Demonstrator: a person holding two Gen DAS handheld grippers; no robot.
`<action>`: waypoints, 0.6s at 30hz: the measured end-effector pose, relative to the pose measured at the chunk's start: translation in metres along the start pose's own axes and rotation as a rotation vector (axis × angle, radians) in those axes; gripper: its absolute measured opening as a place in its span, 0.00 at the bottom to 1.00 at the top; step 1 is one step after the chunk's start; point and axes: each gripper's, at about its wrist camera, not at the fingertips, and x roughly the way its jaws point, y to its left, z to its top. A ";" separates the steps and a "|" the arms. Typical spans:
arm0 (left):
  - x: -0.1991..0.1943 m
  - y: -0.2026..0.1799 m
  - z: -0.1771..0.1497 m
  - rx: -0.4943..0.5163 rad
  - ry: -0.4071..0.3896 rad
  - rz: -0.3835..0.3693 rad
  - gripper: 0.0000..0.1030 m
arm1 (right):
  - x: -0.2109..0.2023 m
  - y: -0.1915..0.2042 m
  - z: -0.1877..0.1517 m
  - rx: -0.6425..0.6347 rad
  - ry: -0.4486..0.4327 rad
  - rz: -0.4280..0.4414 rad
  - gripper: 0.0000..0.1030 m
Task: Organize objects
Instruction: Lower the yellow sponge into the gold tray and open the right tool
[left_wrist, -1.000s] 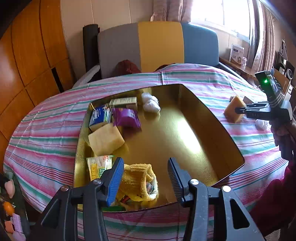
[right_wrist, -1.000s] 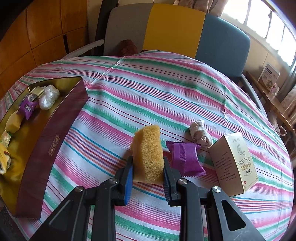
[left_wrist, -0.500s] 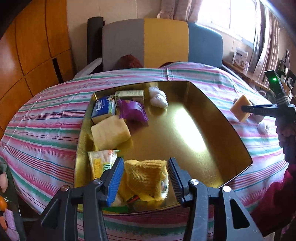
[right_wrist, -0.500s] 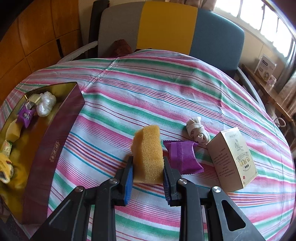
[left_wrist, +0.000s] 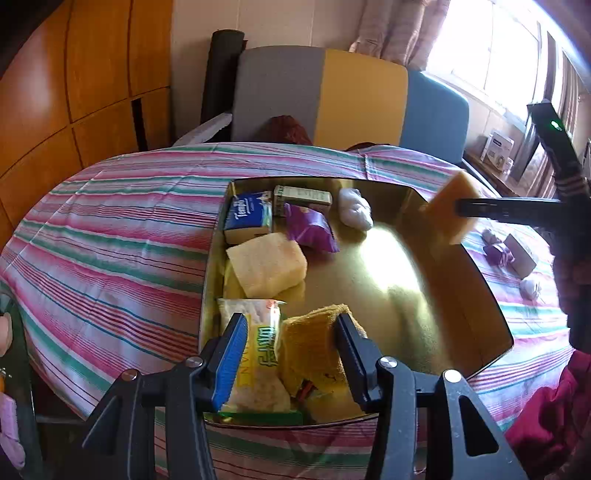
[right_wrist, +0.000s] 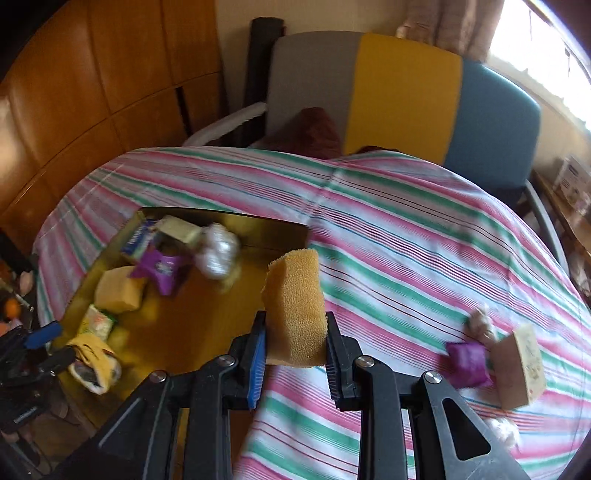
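Note:
My right gripper (right_wrist: 295, 354) is shut on an orange sponge (right_wrist: 295, 306) and holds it in the air above the right wall of the gold tray (right_wrist: 177, 332). The left wrist view shows that sponge (left_wrist: 447, 210) over the tray's far right rim (left_wrist: 491, 295). My left gripper (left_wrist: 291, 350) stands open over the tray's near end, above a snack packet (left_wrist: 258, 339) and a yellow cloth (left_wrist: 314, 343), gripping neither. Further back in the tray lie a pale yellow sponge (left_wrist: 267, 264), a purple packet (left_wrist: 308, 229), a blue tissue pack (left_wrist: 247, 218), a small box (left_wrist: 301, 195) and a white wad (left_wrist: 354, 210).
On the striped tablecloth (right_wrist: 406, 240) right of the tray lie a purple packet (right_wrist: 467, 363), a beige box (right_wrist: 521, 365) and a white knotted cloth (right_wrist: 480, 321). A grey, yellow and blue chair (left_wrist: 351, 99) stands behind the table. A red sleeve (left_wrist: 546, 417) is at the right.
My right gripper has lifted the orange sponge off the tablecloth and carried it left, up over the tray's wall. My left gripper has slid sideways along the tray's near end.

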 end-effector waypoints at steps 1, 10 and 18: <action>-0.001 0.002 0.001 -0.005 -0.002 -0.001 0.48 | 0.006 0.011 0.006 -0.023 0.004 0.000 0.27; 0.005 0.008 0.000 -0.021 0.022 -0.022 0.53 | 0.085 0.047 0.043 -0.094 0.119 -0.123 0.28; 0.005 0.007 0.002 -0.016 0.034 -0.053 0.56 | 0.097 0.042 0.048 -0.062 0.102 -0.119 0.38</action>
